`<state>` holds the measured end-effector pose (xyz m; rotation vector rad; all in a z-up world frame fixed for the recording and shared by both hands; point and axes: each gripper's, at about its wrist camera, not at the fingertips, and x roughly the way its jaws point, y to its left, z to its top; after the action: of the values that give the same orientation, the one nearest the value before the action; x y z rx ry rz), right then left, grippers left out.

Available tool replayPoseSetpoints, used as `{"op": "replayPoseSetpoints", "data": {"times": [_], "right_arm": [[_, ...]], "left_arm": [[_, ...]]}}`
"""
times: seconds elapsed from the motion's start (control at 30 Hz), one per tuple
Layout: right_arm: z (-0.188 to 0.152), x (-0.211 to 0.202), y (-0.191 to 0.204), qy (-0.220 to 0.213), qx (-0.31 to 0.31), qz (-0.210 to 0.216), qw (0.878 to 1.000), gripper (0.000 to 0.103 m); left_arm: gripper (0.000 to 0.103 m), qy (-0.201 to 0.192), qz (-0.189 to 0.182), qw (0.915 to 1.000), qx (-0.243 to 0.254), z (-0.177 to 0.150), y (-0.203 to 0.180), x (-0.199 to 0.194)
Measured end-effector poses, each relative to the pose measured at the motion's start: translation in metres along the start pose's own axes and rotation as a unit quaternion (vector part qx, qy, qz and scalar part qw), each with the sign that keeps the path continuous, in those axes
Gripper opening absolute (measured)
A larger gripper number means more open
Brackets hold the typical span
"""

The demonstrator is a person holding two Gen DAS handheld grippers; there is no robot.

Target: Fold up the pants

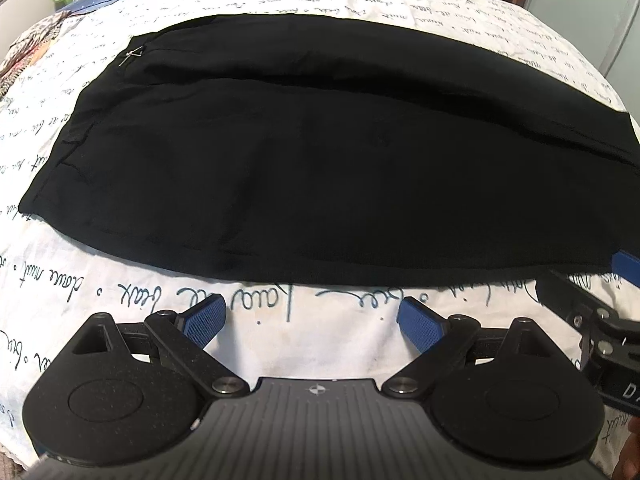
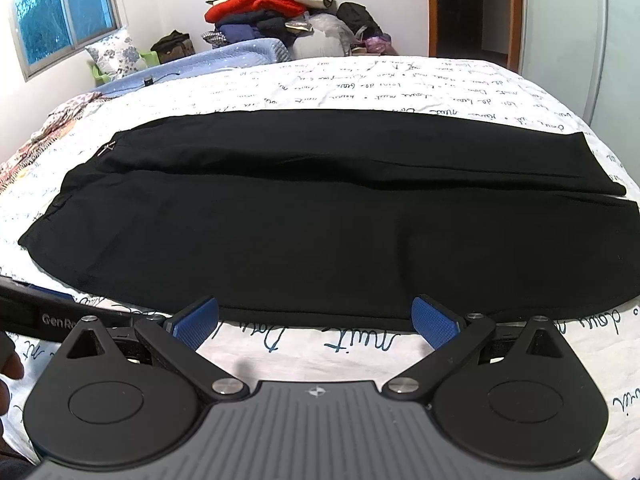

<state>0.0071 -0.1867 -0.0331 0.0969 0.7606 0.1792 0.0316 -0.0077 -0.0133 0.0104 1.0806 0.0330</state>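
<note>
My L gripper [image 1: 312,316] and R gripper [image 2: 316,316] both gaped wide, empty; black pants [image 2: 320,216] lay just ahead, long axis crosswise, R nearer the hem.

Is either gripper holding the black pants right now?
No. Both the left gripper and right gripper are open over the white bedsheet, just short of the pants' near edge.

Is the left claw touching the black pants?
Apart. The left wrist view shows white bedsheet between the open left claw and the pants hem.
</note>
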Motion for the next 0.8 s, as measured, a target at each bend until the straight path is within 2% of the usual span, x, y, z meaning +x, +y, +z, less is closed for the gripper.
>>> {"op": "replayPoseSetpoints", "data": {"times": [0.47,0.8], "right_arm": [[0.003,0.004,0.015,0.013,-0.033,-0.011,0.999,0.103],[0.001,0.003,0.018,0.018,-0.040,-0.008,0.999,0.103]], "left_arm": [[0.095,0.002,-0.011,0.9995,-0.031,0.006,0.013,0.005],[0.095,-0.001,-0.015,0.9995,-0.029,0.002,0.017,0.004]]}}
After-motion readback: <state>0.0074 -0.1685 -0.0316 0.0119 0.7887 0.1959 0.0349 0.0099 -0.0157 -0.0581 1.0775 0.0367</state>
